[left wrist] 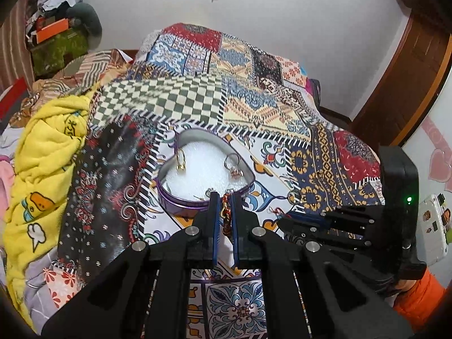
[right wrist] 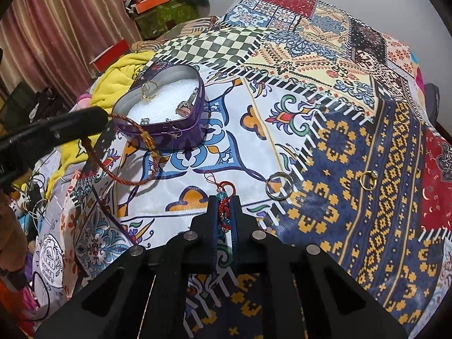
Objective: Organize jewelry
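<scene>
Now, big patchwork blanket (right wrist: 325,118) under all. Purple heart box (right wrist: 180,135) on it, two rings and small bits already inside. My left gripper (left wrist: 225,197) pinches red-gold cord (left wrist: 225,212) just by box. My right gripper (right wrist: 224,200) pinches red bead charm (right wrist: 224,212). Silver ring (right wrist: 279,185), gold ring (right wrist: 367,180) left lying on blanket. Nothing blocks box.

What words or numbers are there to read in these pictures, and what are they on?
"JUNIOR": upside down inside a round black stamp print on the white cloth; the stamp's other words are too blurred to read.
Black marks on the yellow blanket: too blurred to read.
Stickers on the white device: too small to read.
Orange box: no writing that can be read.
</scene>
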{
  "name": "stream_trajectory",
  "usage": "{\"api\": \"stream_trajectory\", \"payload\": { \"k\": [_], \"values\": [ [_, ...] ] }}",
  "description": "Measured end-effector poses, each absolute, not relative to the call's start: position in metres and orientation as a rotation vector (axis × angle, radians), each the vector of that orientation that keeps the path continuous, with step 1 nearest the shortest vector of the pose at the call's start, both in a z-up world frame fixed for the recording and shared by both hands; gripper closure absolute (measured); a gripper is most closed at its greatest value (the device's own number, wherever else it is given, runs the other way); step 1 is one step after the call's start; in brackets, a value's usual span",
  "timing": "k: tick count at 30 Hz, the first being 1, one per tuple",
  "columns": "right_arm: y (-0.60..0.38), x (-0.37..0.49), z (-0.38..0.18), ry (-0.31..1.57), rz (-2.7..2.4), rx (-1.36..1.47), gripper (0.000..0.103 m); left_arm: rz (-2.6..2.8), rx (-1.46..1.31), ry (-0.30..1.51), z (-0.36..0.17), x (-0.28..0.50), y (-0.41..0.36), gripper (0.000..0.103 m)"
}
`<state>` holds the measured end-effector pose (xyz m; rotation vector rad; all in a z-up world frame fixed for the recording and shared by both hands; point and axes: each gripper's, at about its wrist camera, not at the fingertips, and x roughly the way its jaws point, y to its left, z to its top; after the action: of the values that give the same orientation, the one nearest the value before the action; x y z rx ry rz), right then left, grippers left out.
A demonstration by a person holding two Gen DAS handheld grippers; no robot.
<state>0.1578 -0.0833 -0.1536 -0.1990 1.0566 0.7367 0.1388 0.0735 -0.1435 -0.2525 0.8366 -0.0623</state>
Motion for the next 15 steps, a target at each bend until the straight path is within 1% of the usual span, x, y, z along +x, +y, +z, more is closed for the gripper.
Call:
{"api": "stream_trajectory", "payload": {
  "k": [7,15],
  "values": [
    [-0.097,0.160,-0.129,1.010,0.727,-0.136,0.096,-0.052,-0.232,0.777,-0.120,0.131,0.076,0.097],
    [-0.096,0.163,-0.088,0.913,0.736,-0.092,0.096,-0.035,-0.202,0.698,-0.092,0.130,0.077,0.097]
  ]
}}
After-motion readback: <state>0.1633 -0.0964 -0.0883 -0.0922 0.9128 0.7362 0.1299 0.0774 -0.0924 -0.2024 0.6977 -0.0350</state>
